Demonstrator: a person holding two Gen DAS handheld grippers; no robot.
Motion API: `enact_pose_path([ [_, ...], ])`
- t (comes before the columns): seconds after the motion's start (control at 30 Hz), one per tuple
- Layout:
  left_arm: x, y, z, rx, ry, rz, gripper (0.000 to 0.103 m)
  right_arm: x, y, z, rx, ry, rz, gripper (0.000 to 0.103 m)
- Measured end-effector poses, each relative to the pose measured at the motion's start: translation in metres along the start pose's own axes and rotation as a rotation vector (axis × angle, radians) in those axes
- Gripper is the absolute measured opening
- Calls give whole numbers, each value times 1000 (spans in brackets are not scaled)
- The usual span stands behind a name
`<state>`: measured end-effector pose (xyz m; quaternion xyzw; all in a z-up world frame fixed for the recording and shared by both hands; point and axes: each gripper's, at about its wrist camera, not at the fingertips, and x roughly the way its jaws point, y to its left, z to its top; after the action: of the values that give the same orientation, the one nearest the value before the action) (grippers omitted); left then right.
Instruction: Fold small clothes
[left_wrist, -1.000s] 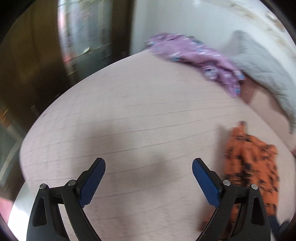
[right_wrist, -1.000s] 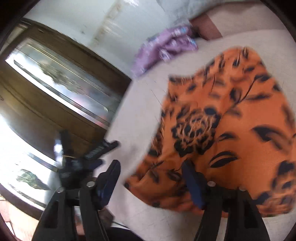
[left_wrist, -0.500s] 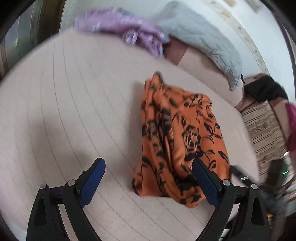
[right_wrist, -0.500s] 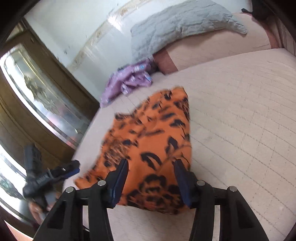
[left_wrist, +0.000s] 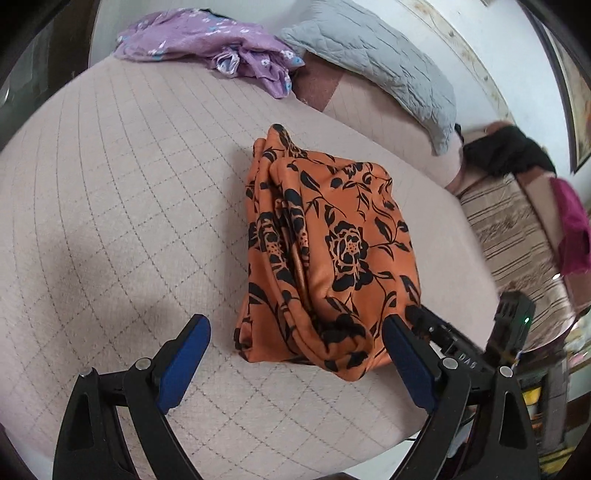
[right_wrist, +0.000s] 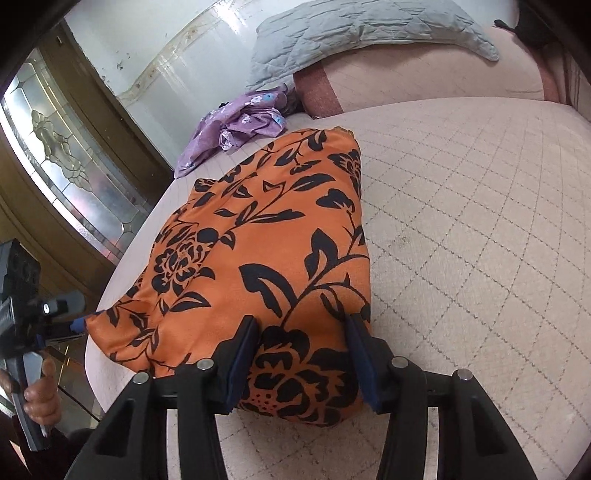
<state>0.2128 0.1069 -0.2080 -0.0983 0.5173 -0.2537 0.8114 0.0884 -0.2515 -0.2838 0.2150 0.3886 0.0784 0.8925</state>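
Clothes number two on the quilted bed (left_wrist: 110, 192): one orange garment (left_wrist: 332, 258) with black flowers and leaves, folded into a thick bundle near the near edge, and one crumpled purple floral garment (left_wrist: 207, 37) at the far left corner. One grey quilted pillow (left_wrist: 369, 62) lies along the far side, beside the purple piece. The bed cover is pale, stitched in a diamond grid. The left tool (left_wrist: 295, 362) is spread wide, holding nothing, its blue pads on either side of the bundle's near end. The right tool (right_wrist: 301, 360) is partly open, its pads straddling the near edge of the orange cloth (right_wrist: 258, 258); whether they pinch it I cannot tell. A glazed wooden door (right_wrist: 66, 166) stands left.
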Motion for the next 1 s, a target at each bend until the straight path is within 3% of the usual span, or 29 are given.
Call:
enact_pose_path([
  [0.23, 24, -13, -6, 117, 21, 158, 94, 3, -4, 2, 23, 2, 10, 53],
  [0.3, 24, -13, -4, 125, -5, 159, 78, 4, -3, 1, 24, -1, 6, 53],
  [0.37, 20, -13, -1, 121, -29, 103, 37, 3, -4, 1, 41, -2, 9, 53],
  [0.4, 18, -12, 0, 114, -42, 93, 32, 2, -5, 1, 64, -8, 21, 53],
  [0.47, 14, -10, 3, 112, -96, 131, 6, -1, -6, 1, 93, -17, 45, 53],
  [0.53, 5, -7, 6, 117, -169, 200, 3, -5, -5, 0, 104, -29, 63, 53],
  [0.63, -6, -2, 7, 129, -242, 218, 3, -3, -4, -3, 95, -33, 55, 53],
  [0.73, 4, 5, 7, 110, -180, 213, 3, 0, 1, -6, 43, -39, 12, 53],
  [0.8, 0, 0, 5, 120, -174, 135, 3, 0, 5, -6, -2, -37, -17, 53],
  [0.83, -5, -4, 3, 134, -169, 53, 7, 1, 4, -5, -11, -34, -22, 53],
  [0.9, -11, -9, 0, 133, -153, -23, 46, 1, 1, -4, -1, -28, -15, 53],
  [0.93, -12, -8, 0, 114, -146, -25, 85, 1, 0, -4, 4, -27, -9, 53],
  [0.97, -11, -6, 1, 95, -145, -22, 96, 1, -3, -4, 9, -26, -1, 53],
  [1.0, -12, -4, 1, 85, -146, -27, 96, 1, -3, -4, 11, -26, 1, 53],
])
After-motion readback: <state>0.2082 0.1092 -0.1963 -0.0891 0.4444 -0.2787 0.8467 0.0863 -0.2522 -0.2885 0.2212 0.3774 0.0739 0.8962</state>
